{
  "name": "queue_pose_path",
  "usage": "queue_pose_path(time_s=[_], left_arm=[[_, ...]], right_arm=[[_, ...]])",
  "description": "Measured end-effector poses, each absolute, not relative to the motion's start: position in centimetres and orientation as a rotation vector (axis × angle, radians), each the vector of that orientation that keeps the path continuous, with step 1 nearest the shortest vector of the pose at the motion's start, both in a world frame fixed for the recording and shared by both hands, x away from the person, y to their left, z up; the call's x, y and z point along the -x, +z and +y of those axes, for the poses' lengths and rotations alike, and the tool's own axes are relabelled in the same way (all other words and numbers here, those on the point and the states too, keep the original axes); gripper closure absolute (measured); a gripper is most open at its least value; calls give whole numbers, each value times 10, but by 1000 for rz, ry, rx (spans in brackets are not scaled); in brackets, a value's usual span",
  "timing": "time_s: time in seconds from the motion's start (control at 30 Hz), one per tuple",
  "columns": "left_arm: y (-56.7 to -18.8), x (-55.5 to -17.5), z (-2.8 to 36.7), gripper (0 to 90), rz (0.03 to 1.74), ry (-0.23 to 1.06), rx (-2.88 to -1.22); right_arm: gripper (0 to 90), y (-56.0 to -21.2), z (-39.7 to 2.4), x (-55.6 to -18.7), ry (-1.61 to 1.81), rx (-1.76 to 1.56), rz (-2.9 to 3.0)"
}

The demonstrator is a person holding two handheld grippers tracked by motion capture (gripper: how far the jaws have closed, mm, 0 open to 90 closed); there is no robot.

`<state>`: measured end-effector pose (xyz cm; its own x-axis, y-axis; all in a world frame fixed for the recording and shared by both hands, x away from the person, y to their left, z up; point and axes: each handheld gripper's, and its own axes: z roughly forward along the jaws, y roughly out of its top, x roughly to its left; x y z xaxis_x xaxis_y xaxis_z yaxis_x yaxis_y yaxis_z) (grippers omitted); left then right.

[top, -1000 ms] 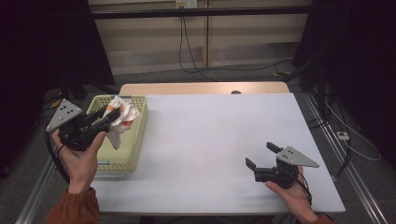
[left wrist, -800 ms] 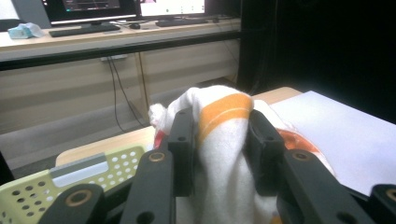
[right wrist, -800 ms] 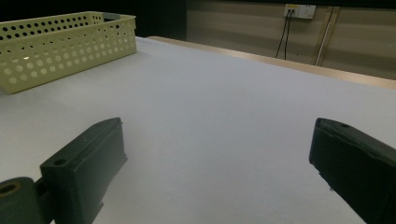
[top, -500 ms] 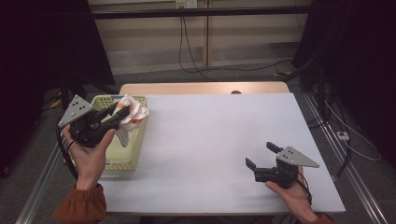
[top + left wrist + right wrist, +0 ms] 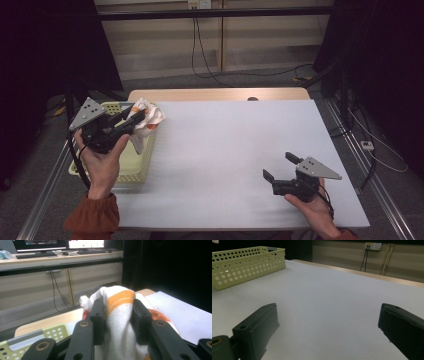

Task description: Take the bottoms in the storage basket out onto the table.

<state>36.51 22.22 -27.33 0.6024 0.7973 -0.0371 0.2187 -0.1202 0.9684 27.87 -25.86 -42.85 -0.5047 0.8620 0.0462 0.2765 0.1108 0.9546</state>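
A white cloth with orange stripes [image 5: 146, 119] [image 5: 120, 315] hangs bunched between the jaws of my left gripper [image 5: 137, 118] [image 5: 117, 312], which is shut on it and holds it above the far end of a pale green perforated basket [image 5: 131, 170]. The cloth's lower part drapes toward the basket. At the near right of the white table [image 5: 230, 150] my right gripper [image 5: 280, 166] [image 5: 327, 327] rests low over the surface, open, with nothing between its jaws.
The basket [image 5: 244, 265] stands along the table's left edge. A wooden strip [image 5: 220, 95] borders the table's far side, with cables and cabinets behind it. Dark curtains flank both sides. Monitors and a keyboard [image 5: 87, 251] sit on a desk in the background.
My left gripper has carried the cloth away from me and slightly up along the basket, toward its far end. The right gripper has stayed put.
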Motion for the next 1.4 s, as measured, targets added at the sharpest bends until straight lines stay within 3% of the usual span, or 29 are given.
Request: queue_pose_path(time_s=[1.4], left_arm=[[-270,-386,168,679,770,540,-1686]], right_arm=[[29,-429,-258,-279,1405,-1093,1864]])
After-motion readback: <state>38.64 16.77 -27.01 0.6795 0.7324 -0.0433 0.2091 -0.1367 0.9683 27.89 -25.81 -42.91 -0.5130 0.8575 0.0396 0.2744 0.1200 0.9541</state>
